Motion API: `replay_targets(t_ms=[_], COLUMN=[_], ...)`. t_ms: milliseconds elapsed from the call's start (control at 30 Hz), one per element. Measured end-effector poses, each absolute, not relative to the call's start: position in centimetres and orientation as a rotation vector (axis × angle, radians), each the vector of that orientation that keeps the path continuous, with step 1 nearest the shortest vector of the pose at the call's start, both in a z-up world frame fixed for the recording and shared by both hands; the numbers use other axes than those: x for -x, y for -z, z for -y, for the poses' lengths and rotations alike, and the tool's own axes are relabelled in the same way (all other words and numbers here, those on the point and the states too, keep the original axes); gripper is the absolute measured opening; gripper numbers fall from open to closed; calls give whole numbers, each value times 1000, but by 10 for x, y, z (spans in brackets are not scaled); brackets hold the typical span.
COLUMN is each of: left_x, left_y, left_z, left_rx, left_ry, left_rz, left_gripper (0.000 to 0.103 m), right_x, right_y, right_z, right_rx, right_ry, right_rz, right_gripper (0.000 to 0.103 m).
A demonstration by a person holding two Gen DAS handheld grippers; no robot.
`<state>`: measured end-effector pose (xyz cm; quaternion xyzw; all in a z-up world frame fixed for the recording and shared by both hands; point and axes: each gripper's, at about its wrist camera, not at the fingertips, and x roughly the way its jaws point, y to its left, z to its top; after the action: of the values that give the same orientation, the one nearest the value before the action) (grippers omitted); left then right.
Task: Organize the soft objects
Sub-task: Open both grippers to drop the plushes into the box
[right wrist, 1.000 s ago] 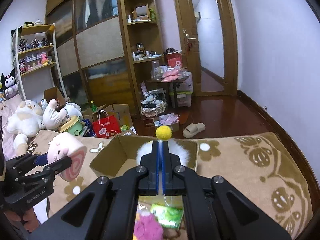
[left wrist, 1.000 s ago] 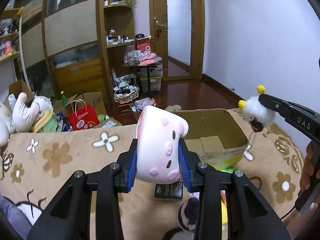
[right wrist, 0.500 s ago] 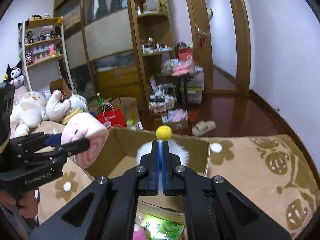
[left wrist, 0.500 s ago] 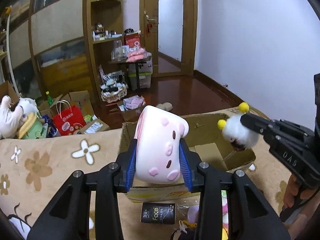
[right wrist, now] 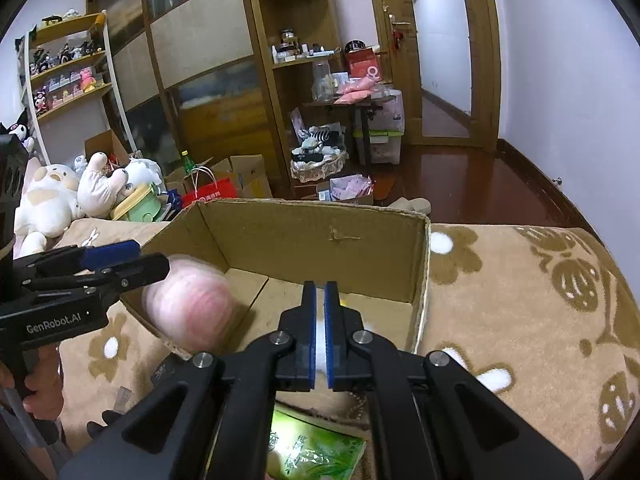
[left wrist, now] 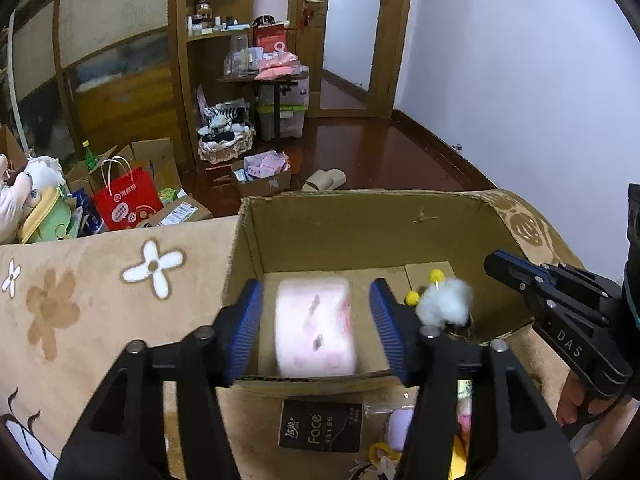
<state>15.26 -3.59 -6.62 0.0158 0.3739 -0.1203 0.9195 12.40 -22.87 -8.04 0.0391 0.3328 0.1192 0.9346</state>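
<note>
We held both grippers over the open brown cardboard box [left wrist: 360, 232], which sat on a tan plush blanket with white and brown flower shapes [left wrist: 80, 280].

The left gripper [left wrist: 316, 328] had its jaws opening: the blue ribbed pads [left wrist: 248, 320] stood clear on both sides of the pink and white soft plush roll [left wrist: 316, 330], with a gap showing on each side, so the roll was between them but no longer pressed. The roll looked blurred and sat over the inside of the box, near its front wall. From the right wrist view the same roll [right wrist: 188, 312] showed as a blurred pink ball just beyond the left gripper's tips, at the box's near left corner.

The right gripper [right wrist: 319, 332] had its jaws nearly together, with only a thin slit between the blue pads, where something white showed. In the left wrist view a small white fluffy pom-pom toy with yellow balls [left wrist: 442, 304] hung inside the box, apart from the right gripper's tips [left wrist: 496, 260]; we could not tell whether a string still joined them.

A black tissue pack marked "Face" [left wrist: 320, 424] lay just in front of the box.
</note>
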Motion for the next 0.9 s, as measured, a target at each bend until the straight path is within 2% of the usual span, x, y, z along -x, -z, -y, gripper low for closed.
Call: replay_targets(t_ms=[100, 133, 167, 400, 467, 533, 900], left_x=[-150, -148, -145, -124, -116, -111, -68], left_y=[66, 65, 64, 51, 48, 46, 28], left_z=[36, 36, 35, 30, 29, 26, 21], left_rx=[-50, -54, -54, -61, -69, -62, -76], left_ry=[236, 235, 235, 210, 203, 205, 190], left_rz=[-790, -795, -794, -784, -779, -788, -800], left_gripper=[74, 79, 81, 93, 95, 95, 95], right_x=[-122, -120, -118, -96, -89, -81, -42], right_y=[79, 78, 77, 62, 59, 55, 40], right_z=[226, 226, 225, 217, 215, 214, 214], right_rx=[-61, -55, -49, -15, -11, -11, -30], right_ry=[-241, -242, -242, -231, -225, -205, -173], right_rz=[-694, -694, -692, -667, -659, -646, -648], right_gripper=[19, 28, 36, 67, 84, 96, 99])
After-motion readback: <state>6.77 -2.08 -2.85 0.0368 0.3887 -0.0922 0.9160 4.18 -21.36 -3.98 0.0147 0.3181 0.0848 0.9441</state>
